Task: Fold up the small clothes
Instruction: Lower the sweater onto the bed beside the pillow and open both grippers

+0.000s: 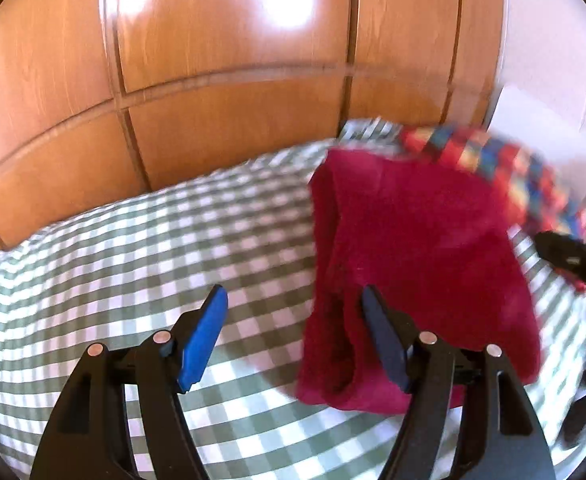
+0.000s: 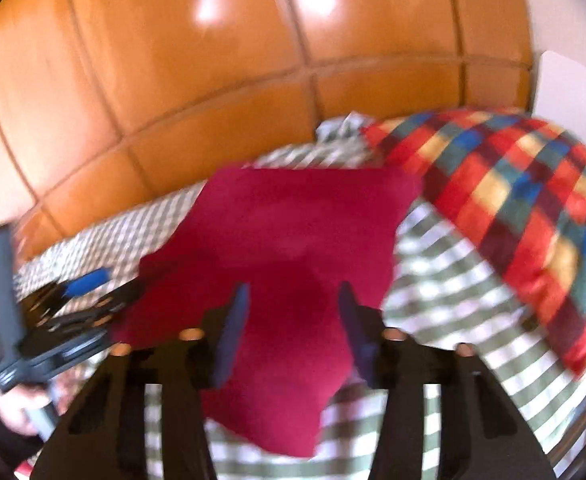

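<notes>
A dark red cloth (image 1: pixel 421 248) lies crumpled on the green-checked bed (image 1: pixel 133 248). My left jaws (image 1: pixel 293 300) stand spread at its left edge, pinching nothing. My right jaws (image 2: pixel 293 300) hang spread above its middle, not pressing it. A bright plaid cloth (image 2: pixel 525 208) lies beyond.

Bright, glary, motion-blurred fisheye views

A green-and-white checked cloth (image 1: pixel 133 240) covers the counter. Behind it, from nine to one o'clock, stand glossy wooden cabinet doors (image 1: pixel 221 52) with grooved panels. A multicoloured plaid blanket (image 2: pixel 513 192) lies bunched at two o'clock, a white panel (image 1: pixel 545 140) beyond it.
</notes>
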The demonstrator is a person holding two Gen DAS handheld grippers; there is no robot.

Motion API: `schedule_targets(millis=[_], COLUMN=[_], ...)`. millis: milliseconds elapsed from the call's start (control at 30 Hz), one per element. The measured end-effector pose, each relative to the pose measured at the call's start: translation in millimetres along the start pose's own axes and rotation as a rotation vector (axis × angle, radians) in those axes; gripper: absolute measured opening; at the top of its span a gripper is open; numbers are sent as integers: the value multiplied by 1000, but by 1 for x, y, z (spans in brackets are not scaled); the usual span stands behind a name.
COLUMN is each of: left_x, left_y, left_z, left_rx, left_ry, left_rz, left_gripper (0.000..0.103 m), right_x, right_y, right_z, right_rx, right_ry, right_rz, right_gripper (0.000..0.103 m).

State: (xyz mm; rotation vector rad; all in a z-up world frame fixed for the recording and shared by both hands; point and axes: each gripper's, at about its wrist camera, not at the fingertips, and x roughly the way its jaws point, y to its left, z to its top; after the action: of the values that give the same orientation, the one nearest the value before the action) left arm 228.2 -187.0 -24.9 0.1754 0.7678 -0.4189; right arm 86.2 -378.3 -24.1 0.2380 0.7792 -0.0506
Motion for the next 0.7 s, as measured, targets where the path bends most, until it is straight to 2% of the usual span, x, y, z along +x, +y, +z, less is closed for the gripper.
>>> schedule_targets(millis=[67, 100, 167, 367, 433, 600, 700], left_x=[27, 34, 32, 0, -15, -48, -67], left_y=[-3, -2, -2, 6, 6, 4, 3], left_z=[-2, -3, -4, -4, -5, -12, -17], left_rx=[-5, -8, -10, -76, -83, -87, -80], left_ry=[75, 86, 79, 30, 1, -67, -102], left_rz=[21, 34, 37, 10, 12, 26, 44], left_gripper=[65, 66, 66, 68, 72, 81, 88], right_x=[23, 29, 29, 9, 0, -22, -32], right_y=[14, 16, 19, 15, 16, 29, 38], right_z=[-18, -23, -25, -20, -22, -31, -37], right_rx=[-57, -74, -88, -29, 2, 37, 48], right_ry=[48, 50, 37, 28, 15, -29, -66], right_rz=[-84, -117, -153, -158, -164, -207, -271], right_gripper=[37, 37, 37, 39, 57, 73, 85])
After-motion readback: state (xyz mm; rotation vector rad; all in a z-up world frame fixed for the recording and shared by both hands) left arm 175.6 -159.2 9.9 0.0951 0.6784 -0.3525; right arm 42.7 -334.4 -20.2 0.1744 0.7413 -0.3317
